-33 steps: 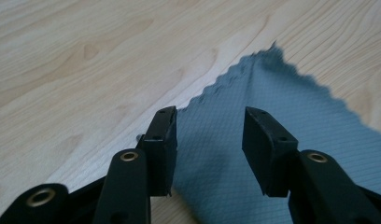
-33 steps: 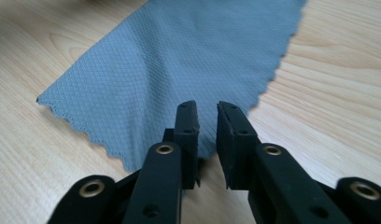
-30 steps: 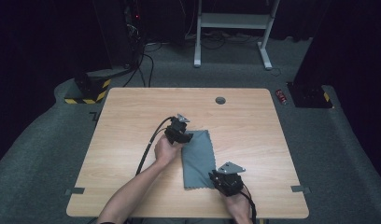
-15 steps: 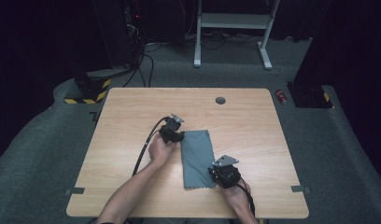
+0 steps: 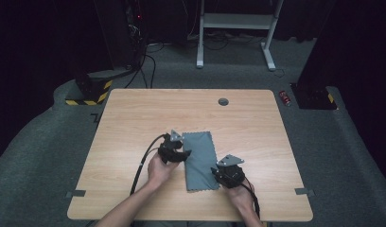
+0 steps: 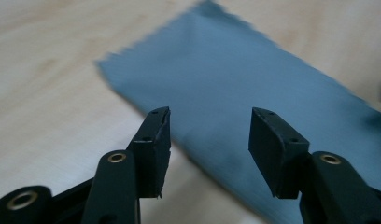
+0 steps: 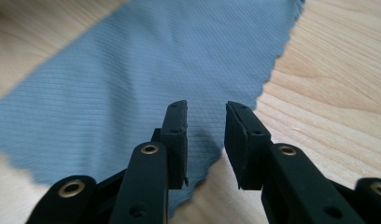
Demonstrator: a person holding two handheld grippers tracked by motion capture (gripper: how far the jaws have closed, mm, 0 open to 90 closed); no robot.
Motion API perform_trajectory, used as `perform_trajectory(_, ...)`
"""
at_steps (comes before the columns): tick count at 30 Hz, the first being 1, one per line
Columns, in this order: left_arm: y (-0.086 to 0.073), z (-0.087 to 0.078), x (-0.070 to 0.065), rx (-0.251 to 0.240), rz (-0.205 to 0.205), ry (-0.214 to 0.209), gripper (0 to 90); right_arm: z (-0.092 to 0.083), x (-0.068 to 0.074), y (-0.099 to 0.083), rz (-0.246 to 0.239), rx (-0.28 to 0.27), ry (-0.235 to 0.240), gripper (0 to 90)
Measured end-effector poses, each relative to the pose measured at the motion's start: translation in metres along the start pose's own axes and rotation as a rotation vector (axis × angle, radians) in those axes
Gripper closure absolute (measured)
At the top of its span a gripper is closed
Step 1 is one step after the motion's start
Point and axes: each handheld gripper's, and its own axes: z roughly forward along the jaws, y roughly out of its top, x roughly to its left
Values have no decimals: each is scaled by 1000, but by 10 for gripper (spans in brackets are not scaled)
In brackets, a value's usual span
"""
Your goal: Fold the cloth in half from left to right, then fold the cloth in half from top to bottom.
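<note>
Lying flat and folded into a long strip at lower centre of the high view: grey cloth, resting on the wooden table, apparently just smoothed and released so the fold holds. Hovering at the strip's left edge: left gripper, jaws parted and just opening wider, nothing between them, hand angled in from lower left. Sitting by the strip's lower right corner: right gripper, jaws also easing apart, empty, wrist low, pointing up-frame.

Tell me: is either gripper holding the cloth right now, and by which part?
Nothing is held. Both the left gripper and the right gripper have open jaws above the grey cloth, which lies flat.
</note>
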Motion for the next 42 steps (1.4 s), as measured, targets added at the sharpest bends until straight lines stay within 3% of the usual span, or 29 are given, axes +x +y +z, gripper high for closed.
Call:
perform_trajectory(2, -9, -4, -14, 7, 5, -38, 475, -5, 2, -2, -4, -8, 9, 684)
perform_trajectory(4, -17, -6, -26, 18, 21, -46, 471, -7, 2, -5, -4, -8, 20, 679)
perform_trajectory(6, -25, -6, -34, 50, 56, -7, 470, -8, 0, -11, 2, 3, 23, 672)
perform_trajectory(12, -38, -15, -38, 82, 56, 38, 472, -8, -6, -19, -8, 33, 4, 676)
perform_trajectory(14, -41, -20, -39, 73, 41, 26, 464, -9, -7, -19, -3, 40, -17, 684)
perform_trajectory(17, -46, -28, -51, 47, 57, -13, 456, -14, -3, -17, 0, 8, 22, 673)
perform_trajectory(22, -51, -26, -62, 62, 98, -12, 458, -15, 7, -20, -49, 13, 58, 661)
perform_trajectory(24, -54, -25, -63, 62, 96, -5, 460, -14, 9, -23, -62, 28, 59, 660)
perform_trajectory(34, -67, -34, -56, 26, 87, 5, 467, -16, 12, -28, -39, 16, 54, 673)
perform_trajectory(42, -80, -46, -45, 6, 67, 19, 475, -16, 31, -26, -57, 18, 42, 693)
